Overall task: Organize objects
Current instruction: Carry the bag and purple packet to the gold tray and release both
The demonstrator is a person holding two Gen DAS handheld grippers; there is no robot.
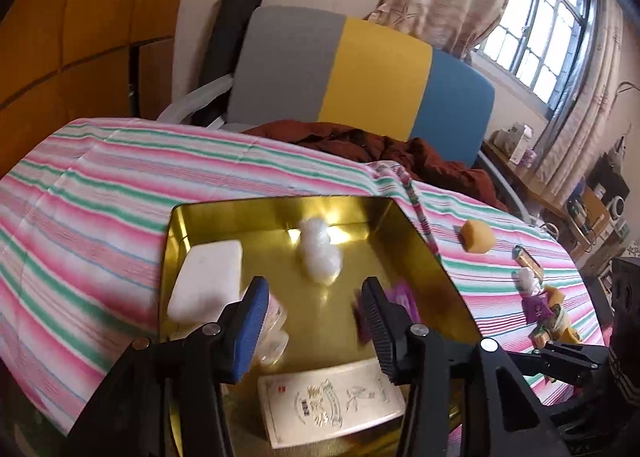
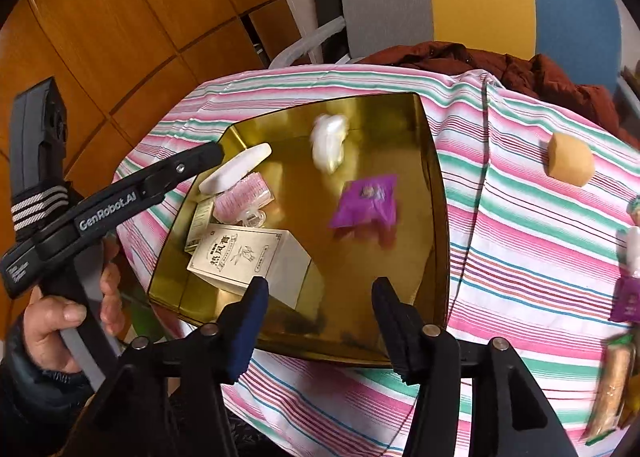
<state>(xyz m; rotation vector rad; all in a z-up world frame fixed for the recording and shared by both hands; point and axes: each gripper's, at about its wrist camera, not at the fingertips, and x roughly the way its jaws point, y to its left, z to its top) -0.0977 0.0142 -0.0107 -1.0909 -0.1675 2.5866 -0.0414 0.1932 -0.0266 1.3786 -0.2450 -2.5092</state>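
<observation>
A gold tin tray (image 1: 276,205) (image 2: 356,281) sits on the striped cloth. It holds a white bar (image 1: 208,281) (image 2: 236,171), a crumpled white wrapper (image 1: 320,255) (image 2: 330,141), a pink roll (image 2: 244,195), a printed white box (image 1: 332,401) (image 2: 248,261) and a blurred purple packet (image 2: 366,201) (image 1: 402,299). My left gripper (image 1: 314,321) is open over the tray's near part with nothing between its fingers. My right gripper (image 2: 320,321) is open above the tray's near rim, also with nothing in it.
On the cloth right of the tray lie a yellow cake piece (image 1: 478,236) (image 2: 570,161) and a heap of wrapped snacks (image 1: 542,307) (image 2: 626,293). A chair (image 1: 360,77) with a dark red jacket (image 1: 384,145) stands behind the table. A hand (image 2: 60,317) holds the left gripper's handle.
</observation>
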